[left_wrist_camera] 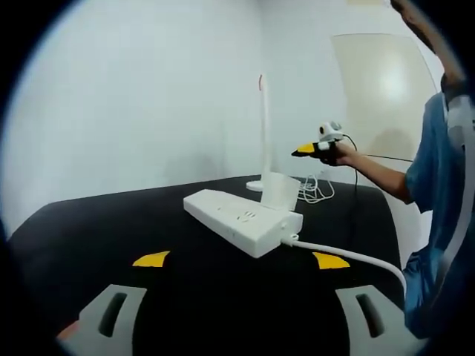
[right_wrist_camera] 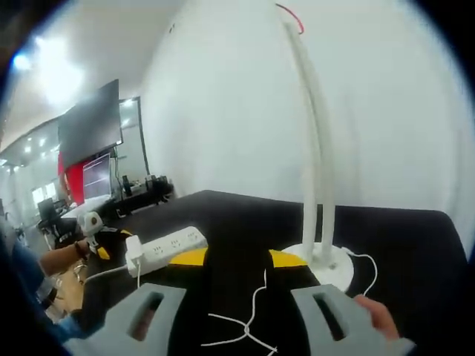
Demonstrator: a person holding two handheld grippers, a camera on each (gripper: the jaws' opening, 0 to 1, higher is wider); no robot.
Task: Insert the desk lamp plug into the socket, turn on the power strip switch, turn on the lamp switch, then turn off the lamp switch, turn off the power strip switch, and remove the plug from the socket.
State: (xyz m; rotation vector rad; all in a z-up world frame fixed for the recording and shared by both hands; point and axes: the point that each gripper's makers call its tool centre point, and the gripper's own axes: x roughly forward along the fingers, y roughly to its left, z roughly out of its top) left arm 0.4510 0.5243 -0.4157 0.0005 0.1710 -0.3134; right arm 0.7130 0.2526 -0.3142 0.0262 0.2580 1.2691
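Left gripper view, left to right:
- My left gripper point(left_wrist_camera: 241, 261): jaws spread wide, nothing between them, low over the black table point(left_wrist_camera: 89, 222).
- Power strip point(left_wrist_camera: 241, 219): white, lying on the table ahead of the jaws, socket holes facing up and unoccupied as far as I can see. Its thick supply cable point(left_wrist_camera: 349, 256) leaves the near end and runs off to the right.
- Desk lamp point(left_wrist_camera: 263, 133): thin white stem, standing behind the strip.
- Lamp cord point(left_wrist_camera: 318, 189): a loose coil just right of the lamp base.
- My right gripper point(left_wrist_camera: 312, 150): held up in a hand point(left_wrist_camera: 343, 154) above the coil; too small here to tell how its jaws stand.

Right gripper view, left to right:
- The left gripper point(right_wrist_camera: 96, 236), far left, near the strip's end.
- The power strip point(right_wrist_camera: 167, 248).
- The thin lamp cord point(right_wrist_camera: 252, 311) trailing between my spread, unladen right jaws point(right_wrist_camera: 237, 310).
- The lamp's round base point(right_wrist_camera: 326, 267) and stem.

The plug itself I cannot pick out; it may be somewhere in the coil.

Risks, in my judgement: pulling the thin cord could tip the light lamp; the strip is loose and may slide when a plug is pushed in; the tangled coil may snag.

Writing: none legible; no brand or label I can read on strip or lamp.
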